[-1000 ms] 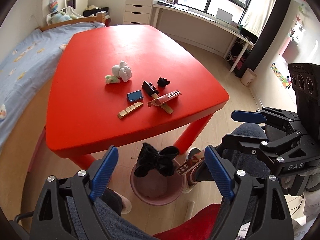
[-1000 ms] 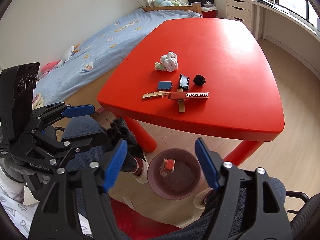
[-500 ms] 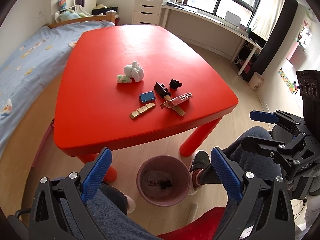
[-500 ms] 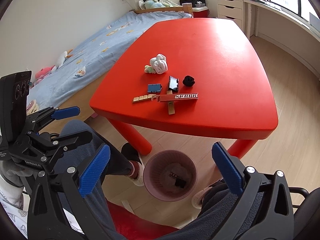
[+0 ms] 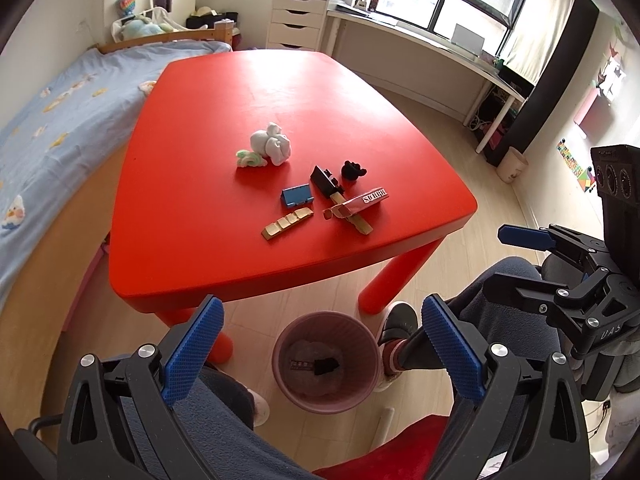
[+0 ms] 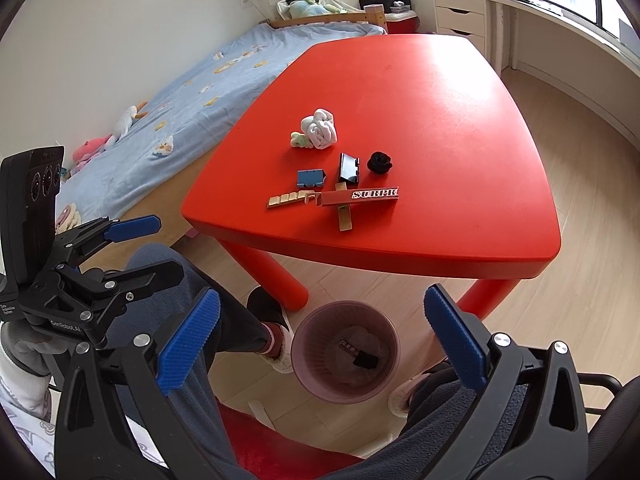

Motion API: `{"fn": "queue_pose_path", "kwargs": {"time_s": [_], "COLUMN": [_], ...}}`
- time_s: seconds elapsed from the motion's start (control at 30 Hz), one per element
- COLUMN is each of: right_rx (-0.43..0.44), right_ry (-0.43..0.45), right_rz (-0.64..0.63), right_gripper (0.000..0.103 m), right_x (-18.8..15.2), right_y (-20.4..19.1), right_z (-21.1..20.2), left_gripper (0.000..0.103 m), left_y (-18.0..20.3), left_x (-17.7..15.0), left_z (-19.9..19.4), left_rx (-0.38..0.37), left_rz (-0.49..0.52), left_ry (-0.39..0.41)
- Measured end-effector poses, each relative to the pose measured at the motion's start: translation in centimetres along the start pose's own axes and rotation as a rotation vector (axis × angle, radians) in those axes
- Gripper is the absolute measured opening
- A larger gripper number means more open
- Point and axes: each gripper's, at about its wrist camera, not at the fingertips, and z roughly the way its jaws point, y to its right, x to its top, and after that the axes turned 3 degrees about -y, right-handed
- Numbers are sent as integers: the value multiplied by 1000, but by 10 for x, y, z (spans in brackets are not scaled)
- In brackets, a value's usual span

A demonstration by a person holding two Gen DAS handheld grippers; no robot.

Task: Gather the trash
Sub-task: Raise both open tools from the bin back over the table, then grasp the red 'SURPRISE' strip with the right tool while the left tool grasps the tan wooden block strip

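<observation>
Left gripper (image 5: 322, 344) and right gripper (image 6: 320, 338): both spread wide, empty, above the bin (image 5: 326, 396). Red wrapper (image 5: 358, 202): on the bench (image 5: 200, 184) beyond the bin; likely light, crushable; pinch mid-length across its width.

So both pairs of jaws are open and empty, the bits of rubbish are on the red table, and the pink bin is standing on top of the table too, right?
Not quite. The pink bin stands on the floor, below the near edge of the red table, not on top of it; the left wrist view shows this. The rest holds: the left gripper and right gripper have their jaws open and empty, and the rubbish lies on the table.
</observation>
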Motion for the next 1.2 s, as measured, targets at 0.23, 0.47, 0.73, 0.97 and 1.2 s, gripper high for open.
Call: {"fn": "queue_pose_path", "kwargs": {"time_s": [0.23, 0.47, 0.73, 0.97, 1.2], "right_rx": [4, 5, 6, -27, -51], "right_ry": [-4, -14, -32, -80, -141], "right_rz": [3, -17, -68, -205, -336], "right_gripper": [100, 100, 100, 100, 100], "right_x": [1, 9, 27, 53, 76], "right_y": [2, 2, 6, 10, 16], "right_z": [1, 5, 11, 24, 49], "left_gripper": [95, 95, 95, 95, 95], "left_y": [-2, -7, -16, -19, -26], "left_x": [1, 10, 23, 40, 54], "left_z": [1, 4, 12, 27, 47], "left_rx": [-5, -18, -16, -28, -24], "left_rz": [-2, 7, 34, 116, 190], "left_ry": [-4, -15, -25, -63, -122]}}
